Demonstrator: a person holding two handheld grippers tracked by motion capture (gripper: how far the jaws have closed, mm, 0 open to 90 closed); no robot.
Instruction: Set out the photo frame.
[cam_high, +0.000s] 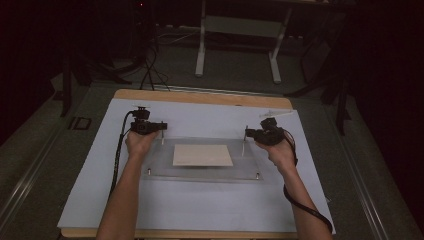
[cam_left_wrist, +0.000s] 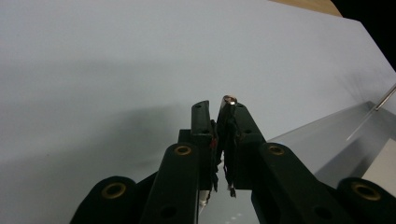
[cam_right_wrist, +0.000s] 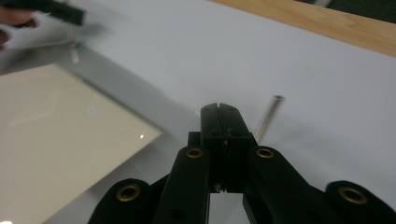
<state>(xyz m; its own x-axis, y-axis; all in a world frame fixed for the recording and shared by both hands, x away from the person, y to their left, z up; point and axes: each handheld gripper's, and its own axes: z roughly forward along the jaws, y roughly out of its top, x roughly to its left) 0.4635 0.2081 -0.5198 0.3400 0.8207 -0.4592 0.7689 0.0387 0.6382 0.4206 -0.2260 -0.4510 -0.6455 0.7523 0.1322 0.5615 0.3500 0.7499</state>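
Gripping a thin pin (cam_left_wrist: 229, 99), left gripper (cam_left_wrist: 215, 106) jaws clamp; right gripper (cam_right_wrist: 219, 108) jaws together.

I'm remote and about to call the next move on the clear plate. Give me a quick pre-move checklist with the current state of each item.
1. Left gripper closed on the far-left pin: ok; a metal tip shows between nearly shut jaws.
2. Right gripper at the far-right pin: jaws shut, but whether they hold anything: cannot tell.
3. Clear plate flat on the white sheet: ok.
4. Cream card centred in the plate: ok.
5. Two near corner pins seated: cannot tell, too small.
6. Cables clear of the plate: ok.
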